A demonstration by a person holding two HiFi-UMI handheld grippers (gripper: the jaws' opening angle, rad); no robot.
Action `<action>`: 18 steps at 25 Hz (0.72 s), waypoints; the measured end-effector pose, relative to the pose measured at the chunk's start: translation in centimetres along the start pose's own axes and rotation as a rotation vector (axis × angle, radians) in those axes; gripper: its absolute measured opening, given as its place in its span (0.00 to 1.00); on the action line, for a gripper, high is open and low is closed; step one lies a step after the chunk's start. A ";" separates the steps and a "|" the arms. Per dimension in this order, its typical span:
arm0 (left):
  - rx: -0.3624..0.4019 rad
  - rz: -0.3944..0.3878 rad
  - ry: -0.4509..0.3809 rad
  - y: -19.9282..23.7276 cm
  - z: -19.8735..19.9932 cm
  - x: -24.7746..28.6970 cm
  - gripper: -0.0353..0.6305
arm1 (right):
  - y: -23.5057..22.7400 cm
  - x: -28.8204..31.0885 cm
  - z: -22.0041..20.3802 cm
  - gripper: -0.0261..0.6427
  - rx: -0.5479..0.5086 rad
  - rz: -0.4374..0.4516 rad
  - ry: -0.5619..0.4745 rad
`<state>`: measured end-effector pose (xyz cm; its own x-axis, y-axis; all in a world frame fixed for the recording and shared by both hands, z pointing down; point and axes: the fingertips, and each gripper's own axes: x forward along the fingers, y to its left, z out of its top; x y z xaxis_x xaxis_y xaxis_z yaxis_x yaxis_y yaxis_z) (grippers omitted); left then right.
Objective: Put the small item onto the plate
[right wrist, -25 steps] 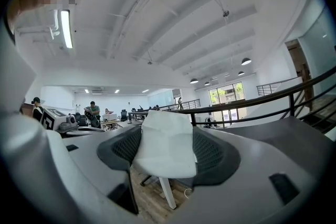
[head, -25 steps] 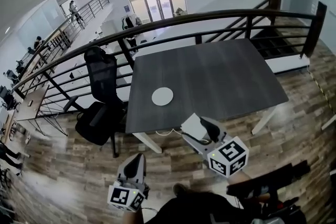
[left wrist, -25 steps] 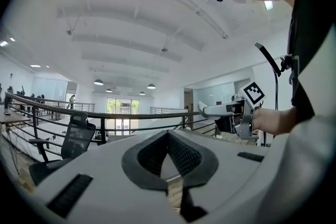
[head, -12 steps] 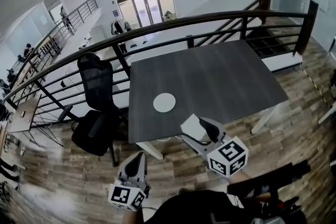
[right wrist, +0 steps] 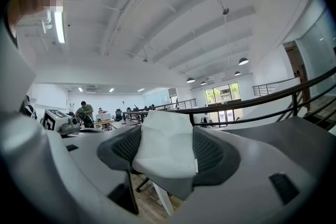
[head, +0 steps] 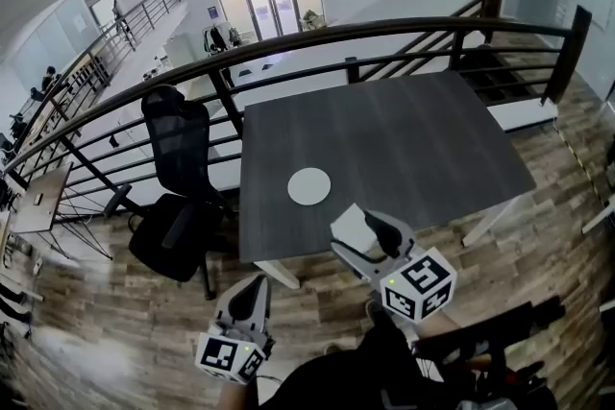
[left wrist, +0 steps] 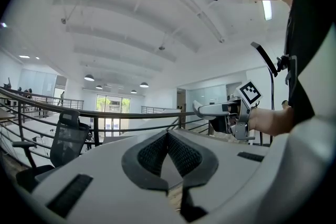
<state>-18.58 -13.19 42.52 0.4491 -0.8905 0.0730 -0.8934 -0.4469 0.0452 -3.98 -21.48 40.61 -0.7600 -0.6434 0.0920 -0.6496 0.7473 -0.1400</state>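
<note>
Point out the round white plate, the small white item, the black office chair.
Round white plate (head: 308,186): head view, centre.
Small white item (right wrist: 165,140): right gripper view, middle.
Black office chair (head: 181,137): head view, backrest.

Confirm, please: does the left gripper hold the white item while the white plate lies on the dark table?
Not the left: the right gripper holds the white item, as the right gripper view shows. The white plate does lie on the dark table.

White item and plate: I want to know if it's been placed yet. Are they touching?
Apart. The head view shows the white item clamped in the right gripper by the table edge, bare surface between it and the plate.
</note>
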 end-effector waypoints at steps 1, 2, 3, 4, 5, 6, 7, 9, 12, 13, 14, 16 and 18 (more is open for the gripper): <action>-0.001 0.012 0.005 0.3 -0.2 0.4 0.06 | -0.4 0.5 -0.1 0.51 0.002 0.010 -0.001; -0.001 0.027 0.009 0.7 -0.3 0.8 0.06 | -0.8 1.0 -0.1 0.51 0.002 0.023 -0.002; -0.002 0.043 0.011 1.1 -0.4 1.4 0.06 | -1.3 1.7 -0.1 0.51 0.000 0.037 -0.002; -0.002 0.059 0.011 1.4 -0.3 2.0 0.06 | -1.8 2.3 0.0 0.51 -0.001 0.050 0.000; -0.004 0.073 0.009 1.7 -0.2 2.6 0.06 | -2.4 3.0 0.1 0.51 0.000 0.063 0.004; -0.007 0.086 0.006 1.9 0.1 3.1 0.06 | -2.9 3.5 0.2 0.51 0.002 0.076 0.008; -0.011 0.097 0.002 2.0 0.4 3.6 0.06 | -3.5 4.0 0.4 0.51 0.002 0.087 0.010; -0.010 0.116 -0.002 2.2 0.8 4.6 0.06 | -4.6 4.9 1.2 0.51 -0.007 0.108 0.004; -0.004 0.148 -0.001 2.9 1.2 6.7 0.06 | -6.5 6.5 2.4 0.51 -0.027 0.135 -0.012; -0.005 0.159 -0.002 3.2 1.3 7.3 0.06 | -7.2 7.1 2.7 0.51 -0.032 0.143 -0.012; -0.007 0.168 -0.004 3.5 1.5 8.0 0.06 | -7.9 7.8 2.9 0.51 -0.035 0.149 -0.010; -0.013 0.182 -0.012 4.0 1.7 9.2 0.06 | -9.3 9.2 3.2 0.51 -0.033 0.155 -0.006; -0.012 0.197 -0.019 4.8 2.0 10.4 0.06 | -10.8 10.6 3.5 0.51 -0.026 0.155 -0.004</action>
<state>-18.17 -24.75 41.51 0.2649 -0.9622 0.0630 -0.9639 -0.2625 0.0438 -4.94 -37.00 39.69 -0.8514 -0.5203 0.0669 -0.5245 0.8420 -0.1265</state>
